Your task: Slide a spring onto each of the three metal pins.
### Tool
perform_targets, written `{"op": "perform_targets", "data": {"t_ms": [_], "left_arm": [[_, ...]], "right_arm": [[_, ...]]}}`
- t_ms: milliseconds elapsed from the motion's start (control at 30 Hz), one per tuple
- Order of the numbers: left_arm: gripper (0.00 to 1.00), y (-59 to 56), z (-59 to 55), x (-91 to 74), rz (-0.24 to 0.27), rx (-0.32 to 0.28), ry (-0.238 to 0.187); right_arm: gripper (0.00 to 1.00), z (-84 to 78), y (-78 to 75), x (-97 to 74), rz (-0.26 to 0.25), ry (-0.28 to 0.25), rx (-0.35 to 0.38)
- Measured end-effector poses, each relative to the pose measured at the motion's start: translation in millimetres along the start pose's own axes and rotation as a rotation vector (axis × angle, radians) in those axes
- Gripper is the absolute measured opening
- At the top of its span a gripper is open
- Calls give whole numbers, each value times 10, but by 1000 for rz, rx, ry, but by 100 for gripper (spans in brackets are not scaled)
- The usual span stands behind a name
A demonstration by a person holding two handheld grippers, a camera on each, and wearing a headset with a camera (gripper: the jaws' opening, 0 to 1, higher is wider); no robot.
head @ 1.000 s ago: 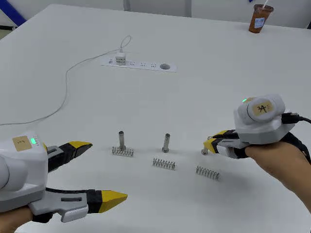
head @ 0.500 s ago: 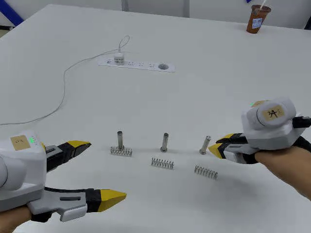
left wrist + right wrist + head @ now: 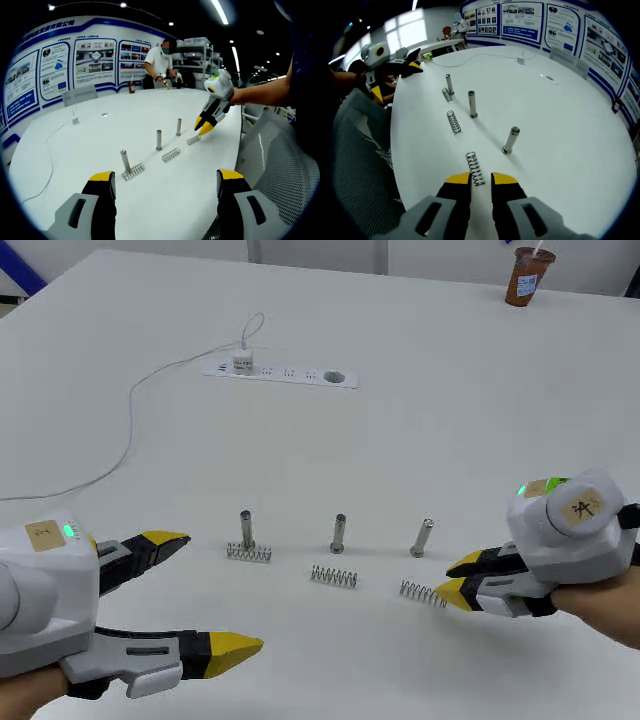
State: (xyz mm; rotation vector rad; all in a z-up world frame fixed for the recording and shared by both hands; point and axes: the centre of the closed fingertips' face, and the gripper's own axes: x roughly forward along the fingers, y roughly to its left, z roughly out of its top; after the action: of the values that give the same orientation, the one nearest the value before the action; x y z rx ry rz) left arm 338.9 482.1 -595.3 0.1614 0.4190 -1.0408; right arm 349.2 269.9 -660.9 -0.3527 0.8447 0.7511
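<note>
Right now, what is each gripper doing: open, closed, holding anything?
Left gripper: wide open, holding nothing.
Right gripper: narrowly open, tips either side of the near end of a spring, not yet clamped.

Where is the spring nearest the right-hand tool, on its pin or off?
Off. The spring lies flat on the table beside the bare pin, close by the right tool's tips.

Table (image 3: 420, 440): plain white wherever I look.
Pins (image 3: 339, 533): dull silver-grey, mid frame.
Springs (image 3: 334, 576): brighter silver coils.
Left gripper (image 3: 220, 591): I see a white body, black jaws, yellow tips and a green light, lower left.
Right gripper (image 3: 446, 580): same white, black and yellow, green light, lower right.
Power strip (image 3: 285, 372): white, with a white cable (image 3: 133, 425).
Cup (image 3: 524, 278): brown, upper right.
Posters (image 3: 92, 57): blue and white.
</note>
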Motion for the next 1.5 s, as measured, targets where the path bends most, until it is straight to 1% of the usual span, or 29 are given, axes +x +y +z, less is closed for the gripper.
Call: {"op": "perform_targets", "data": {"t_ms": [167,467,633,767,1133,1400,1500], "left_arm": [[85,3,-4,-9,1,2,5],[85,3,-17,-18,3,0,11],[85,-4,-21,-16,3,-1,13],[85,-8,-22,-14,4,-1,13],[84,-11,-38,-18,6,-8,14],[84,-27,-38,3,-2,-10,12],[84,-37,-35,10,-6,-10,11]], "right_arm": [[16,-64,23,51,20,39,-56],[15,-124,52,104,61,95,-151],[15,-129,55,109,81,107,-187],[14,-150,35,123,90,126,-221],[12,-174,57,126,103,140,-224],[12,-57,58,33,81,132,-239],[12,15,62,-9,72,124,-251]]}}
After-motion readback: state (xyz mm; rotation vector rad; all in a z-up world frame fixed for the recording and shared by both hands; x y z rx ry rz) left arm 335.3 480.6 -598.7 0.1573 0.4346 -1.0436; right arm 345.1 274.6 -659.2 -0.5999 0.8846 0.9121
